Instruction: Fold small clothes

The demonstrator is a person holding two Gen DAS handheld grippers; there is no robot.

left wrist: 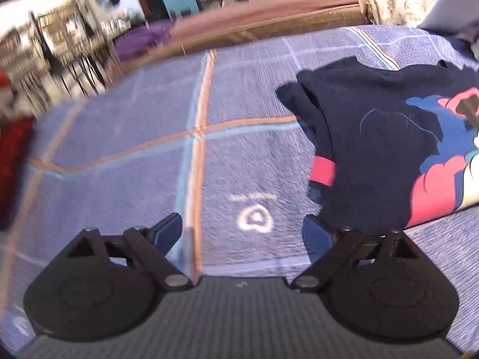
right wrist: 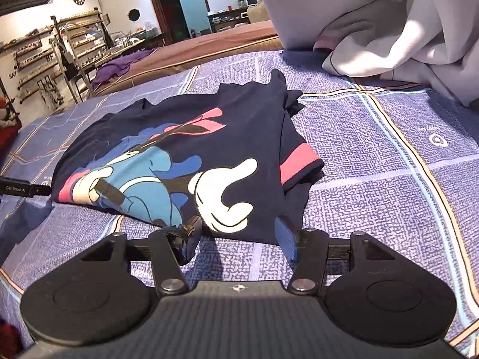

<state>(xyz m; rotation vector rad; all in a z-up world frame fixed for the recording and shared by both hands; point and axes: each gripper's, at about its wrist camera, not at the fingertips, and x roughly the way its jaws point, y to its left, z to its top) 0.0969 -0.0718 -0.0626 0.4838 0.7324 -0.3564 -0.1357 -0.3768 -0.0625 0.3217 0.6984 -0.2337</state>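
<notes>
Through the left wrist camera I see my left gripper with its jaws spread wide and nothing between them, hovering low over the blue checked bedspread. The navy T-shirt lies on that bedspread to the right of the gripper; its near hem sits just over the right fingertip, though I cannot tell whether the two touch. A pink sleeve cuff shows on the shirt's left edge, folded in against the body, and a white heart-shaped mark on the bedspread sits between the fingers, just left of the shirt. This view is motion-blurred. Through the right wrist camera my right gripper is also spread open, gripping nothing, its tips right at the shirt's near hem. The T-shirt lies flat on the bedspread straight ahead of the gripper, cartoon print facing up, with a white gloved hand of the print nearest the fingers. Its right sleeve, with a pink cuff, is folded over the shirt's right side. A pale crumpled blanket lies beyond the shirt to the right.
</notes>
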